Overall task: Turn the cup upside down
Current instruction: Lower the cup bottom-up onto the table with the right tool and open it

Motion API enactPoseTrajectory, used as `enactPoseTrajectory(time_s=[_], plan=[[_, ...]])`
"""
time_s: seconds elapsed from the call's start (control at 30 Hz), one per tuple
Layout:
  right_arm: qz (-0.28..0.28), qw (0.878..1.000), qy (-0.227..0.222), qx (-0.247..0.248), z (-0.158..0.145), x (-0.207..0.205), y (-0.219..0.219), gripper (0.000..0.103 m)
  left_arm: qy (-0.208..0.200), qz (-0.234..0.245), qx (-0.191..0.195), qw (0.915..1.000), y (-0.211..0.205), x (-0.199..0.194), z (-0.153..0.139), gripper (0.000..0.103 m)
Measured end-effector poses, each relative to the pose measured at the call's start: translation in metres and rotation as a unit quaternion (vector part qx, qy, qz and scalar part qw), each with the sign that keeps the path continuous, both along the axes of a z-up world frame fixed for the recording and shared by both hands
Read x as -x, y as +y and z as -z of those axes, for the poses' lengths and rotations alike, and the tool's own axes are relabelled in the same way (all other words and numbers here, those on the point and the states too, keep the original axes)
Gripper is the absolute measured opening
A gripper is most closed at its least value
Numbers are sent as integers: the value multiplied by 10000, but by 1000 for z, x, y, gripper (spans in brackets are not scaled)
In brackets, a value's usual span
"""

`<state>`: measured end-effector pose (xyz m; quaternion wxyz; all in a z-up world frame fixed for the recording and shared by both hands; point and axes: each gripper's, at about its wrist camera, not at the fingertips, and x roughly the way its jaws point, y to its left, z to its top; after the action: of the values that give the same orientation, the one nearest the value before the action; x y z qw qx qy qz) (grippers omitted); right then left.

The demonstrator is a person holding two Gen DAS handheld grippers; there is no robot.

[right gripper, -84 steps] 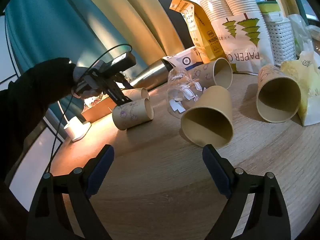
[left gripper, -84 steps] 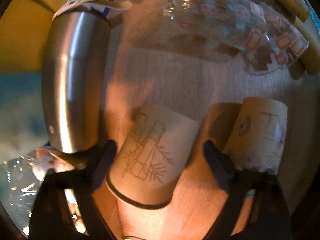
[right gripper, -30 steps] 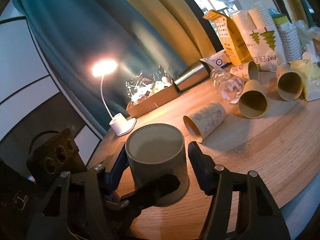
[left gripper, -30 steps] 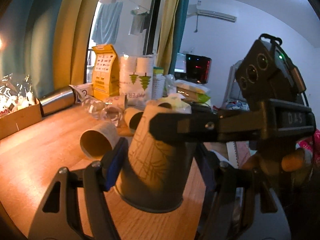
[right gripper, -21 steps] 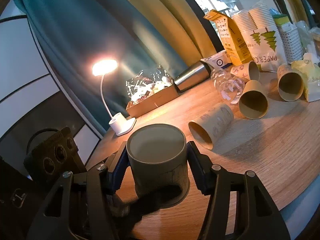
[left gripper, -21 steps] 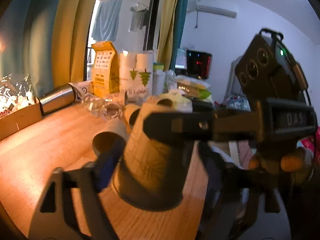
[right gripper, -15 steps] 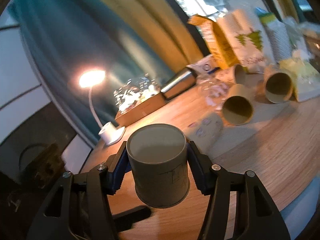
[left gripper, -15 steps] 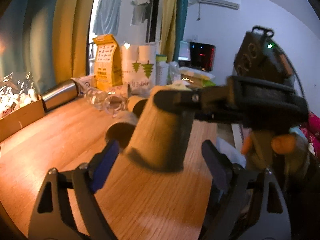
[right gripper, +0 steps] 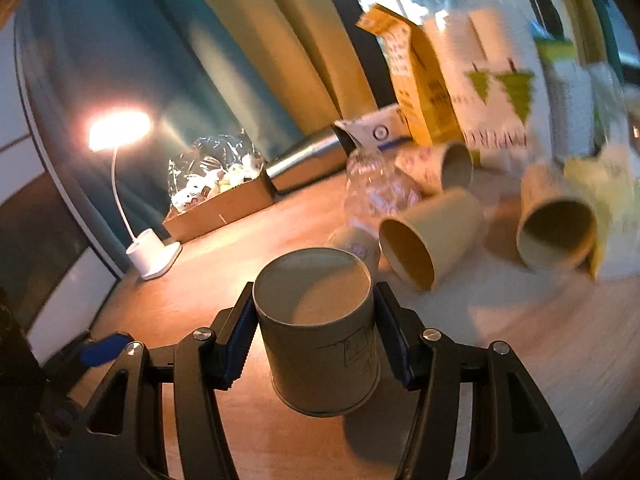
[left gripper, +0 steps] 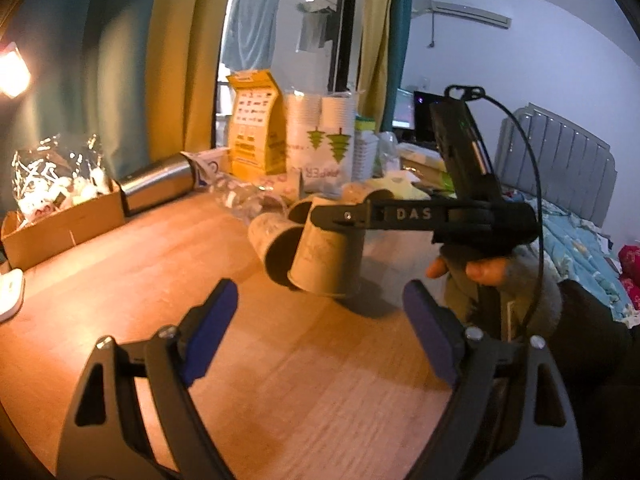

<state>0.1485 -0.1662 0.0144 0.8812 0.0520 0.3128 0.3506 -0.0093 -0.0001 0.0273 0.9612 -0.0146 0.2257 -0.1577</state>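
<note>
Holding the paper cup (right gripper: 320, 332) between the pads of my right hand-held gripper (right gripper: 314, 334), I have it mouth down and base up, just above the bench (right gripper: 500, 380). My left hand-held gripper (left gripper: 316, 332) hangs wide with nothing in it, well apart from the cup. To finish well, I judge I should level the rim, lower it straight until the whole rim sits flat on the wood, then spread the pads slowly so the light cup does not tip. Farther off, other cups (right gripper: 434, 234) lie on their sides, near a lamp (right gripper: 154, 256) and a steel flask (right gripper: 304, 156).
</note>
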Motion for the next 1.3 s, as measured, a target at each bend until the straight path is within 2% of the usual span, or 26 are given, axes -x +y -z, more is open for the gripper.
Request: enactPoseTrajectory(time_s=[0.23, 0.4, 0.5, 0.7, 0.93, 1.03, 1.3], plan=[[246, 9974, -600, 310, -13, 43, -8, 60, -125, -251, -17, 9996, 7, -1, -5, 86], [499, 9916, -994, 667, 1, 79, -6, 60, -248, -715, 188, 9970, 15, -1, 2, 86], [567, 9893, -1026, 869, 13, 80, 1, 60, -320, -889, 233, 9953, 16, -1, 3, 86], [660, 9852, -1082, 1156, 27, 76, 12, 60, -355, -890, 243, 9951, 14, -4, 7, 86], [755, 9864, -1037, 1027, 29, 77, 9, 62, -233, -1103, 346, 9930, 21, -7, 9, 86], [768, 9873, -1061, 900, 24, 82, 6, 77, -224, -1137, 344, 9927, 21, -6, 10, 86], [1154, 9861, -1022, 617, 6, 122, -22, 85, -239, -1226, 194, 9920, 17, -2, 9, 86]])
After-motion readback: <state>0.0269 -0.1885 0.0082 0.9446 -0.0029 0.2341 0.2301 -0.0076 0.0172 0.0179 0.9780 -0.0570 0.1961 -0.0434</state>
